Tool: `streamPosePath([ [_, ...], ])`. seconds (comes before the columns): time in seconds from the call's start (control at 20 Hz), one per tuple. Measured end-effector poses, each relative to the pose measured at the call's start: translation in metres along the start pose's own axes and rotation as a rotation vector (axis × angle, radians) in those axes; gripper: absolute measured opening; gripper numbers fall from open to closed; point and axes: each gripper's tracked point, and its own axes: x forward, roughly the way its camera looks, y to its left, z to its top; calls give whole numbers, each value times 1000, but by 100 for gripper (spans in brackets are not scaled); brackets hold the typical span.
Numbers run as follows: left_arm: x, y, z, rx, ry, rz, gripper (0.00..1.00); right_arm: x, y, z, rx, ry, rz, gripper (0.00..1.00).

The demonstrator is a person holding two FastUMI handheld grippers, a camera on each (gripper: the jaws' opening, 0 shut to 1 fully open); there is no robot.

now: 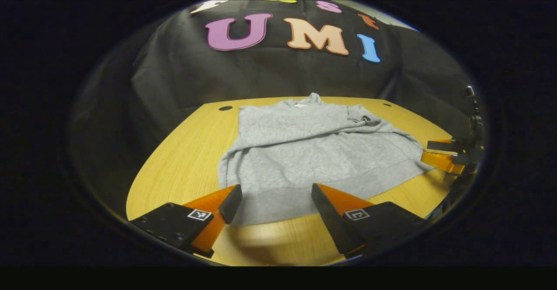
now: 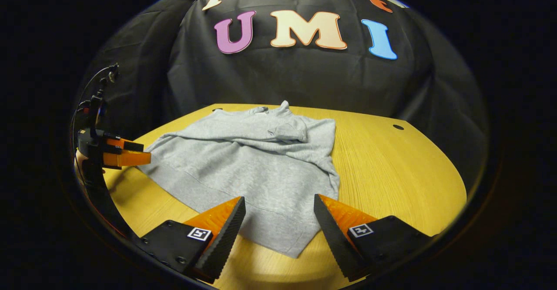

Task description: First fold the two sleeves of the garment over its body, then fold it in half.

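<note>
A grey sweatshirt [image 1: 313,151] lies flat on the wooden table [image 1: 182,164], collar at the far side, both sleeves folded across its body. My left gripper [image 1: 276,196] stands open just above the hem's near left corner, nothing between its fingers. The right gripper [image 1: 439,153] appears at the far right, by the hem's other corner. In the right gripper view the sweatshirt [image 2: 252,159] spreads ahead, and my right gripper [image 2: 278,207] hangs open over its near corner. The left gripper [image 2: 126,153] shows at the left edge beside the hem.
The table [image 2: 391,168] is a rounded wooden top with small dark cable holes [image 1: 225,108] [image 2: 397,127] near its back corners. The black cloth wall rises behind it. Bare wood lies to either side of the garment.
</note>
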Motion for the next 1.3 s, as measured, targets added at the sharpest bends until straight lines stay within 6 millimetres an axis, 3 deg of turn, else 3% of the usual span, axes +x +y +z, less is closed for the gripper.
streamPosePath([
  [0.4,-2,7,-20,-11,42,12,95,5,6,-15,9,87,20,99],
  [0.6,-2,7,-19,-9,31,10,97,6,7,-17,34,116,32,96],
  [0.75,-1,4,-20,-8,31,4,94,7,15,-17,37,118,57,84],
  [0.8,-3,2,-19,-11,29,-1,93,7,18,-18,32,118,67,75],
  [0.85,-2,-1,-19,-15,29,-8,83,8,21,-18,31,119,80,72],
  [0.9,-2,-5,-18,-11,26,-17,75,7,23,-18,32,118,91,59],
  [0.95,0,-13,-16,-18,14,-39,58,6,26,-18,33,118,103,49],
  [1.0,0,-15,-15,-30,13,-43,31,5,28,-17,35,117,111,42],
  [1.05,1,-16,-14,-40,8,-51,25,6,28,-17,36,118,112,31],
  [1.1,1,-16,-14,-54,3,-50,12,4,28,-17,30,116,116,22],
  [1.2,0,-17,-13,-68,-10,-53,5,3,28,-16,31,114,112,11],
  [1.3,0,-17,-14,-71,-6,-53,2,2,25,-16,39,112,106,10],
])
